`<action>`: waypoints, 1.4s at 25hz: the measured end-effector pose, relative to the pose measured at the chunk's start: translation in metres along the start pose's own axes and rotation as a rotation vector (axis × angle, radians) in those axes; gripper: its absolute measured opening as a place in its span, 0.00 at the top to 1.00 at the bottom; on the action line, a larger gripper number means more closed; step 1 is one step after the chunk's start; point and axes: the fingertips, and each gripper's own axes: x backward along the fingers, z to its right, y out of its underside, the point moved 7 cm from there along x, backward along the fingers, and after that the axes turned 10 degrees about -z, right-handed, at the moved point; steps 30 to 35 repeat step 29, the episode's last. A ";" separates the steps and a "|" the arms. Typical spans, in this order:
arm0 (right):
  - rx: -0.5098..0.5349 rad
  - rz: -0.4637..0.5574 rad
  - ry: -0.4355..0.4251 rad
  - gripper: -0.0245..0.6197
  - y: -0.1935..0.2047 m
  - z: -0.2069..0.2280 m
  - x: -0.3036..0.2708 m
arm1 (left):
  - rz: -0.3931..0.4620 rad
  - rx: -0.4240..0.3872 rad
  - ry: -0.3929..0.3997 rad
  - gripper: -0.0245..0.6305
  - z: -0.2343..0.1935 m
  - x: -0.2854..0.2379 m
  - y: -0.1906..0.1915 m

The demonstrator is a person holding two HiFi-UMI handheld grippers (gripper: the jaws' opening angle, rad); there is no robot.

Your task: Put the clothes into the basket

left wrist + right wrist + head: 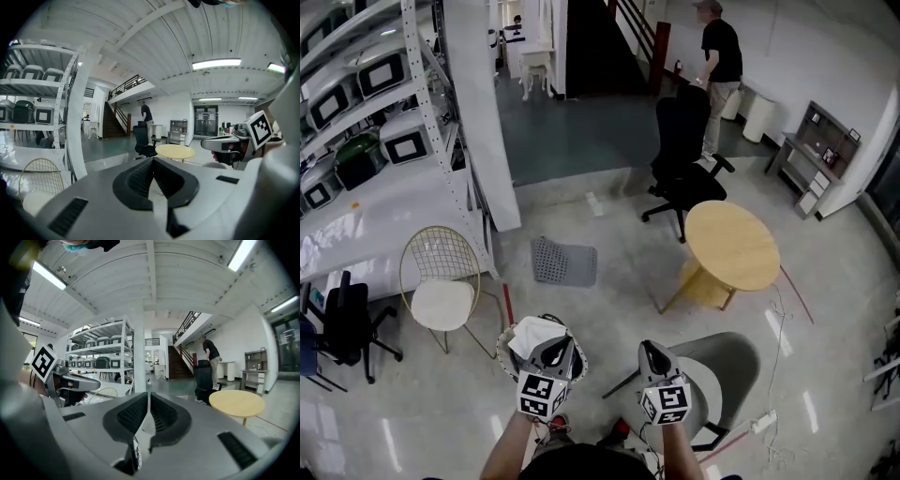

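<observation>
Grippers, pair, both closed and empty, beside the laundry basket.
Left gripper (152, 177): ribbed pads pressed together, nothing between them. Right gripper (148, 416): pads closed to a hairline gap, gripping nothing. Basket (504, 349): lower centre-left of the head view, partly covered in the frame by the left gripper, with white clothes (528, 335) inside it. Grey perforated sheet (564, 261): flat on the floor, above the basket in the frame; garment or mat, unclear. Round wooden table (733, 246): centre right. Black office chair (684, 155): above the table. Wire chair (441, 281): left. Person (719, 52): upper right.
</observation>
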 end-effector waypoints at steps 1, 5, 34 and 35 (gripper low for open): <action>-0.002 -0.001 0.008 0.90 0.001 0.002 0.003 | 0.000 -0.002 0.003 0.95 0.002 0.000 -0.001; -0.010 -0.004 0.021 0.90 0.001 0.004 0.006 | 0.002 -0.012 0.011 0.95 0.006 -0.003 -0.005; -0.010 -0.005 -0.001 0.90 0.003 -0.001 -0.005 | -0.019 -0.005 0.005 0.95 -0.001 -0.005 -0.001; -0.010 -0.005 -0.001 0.90 0.003 -0.001 -0.005 | -0.019 -0.005 0.005 0.95 -0.001 -0.005 -0.001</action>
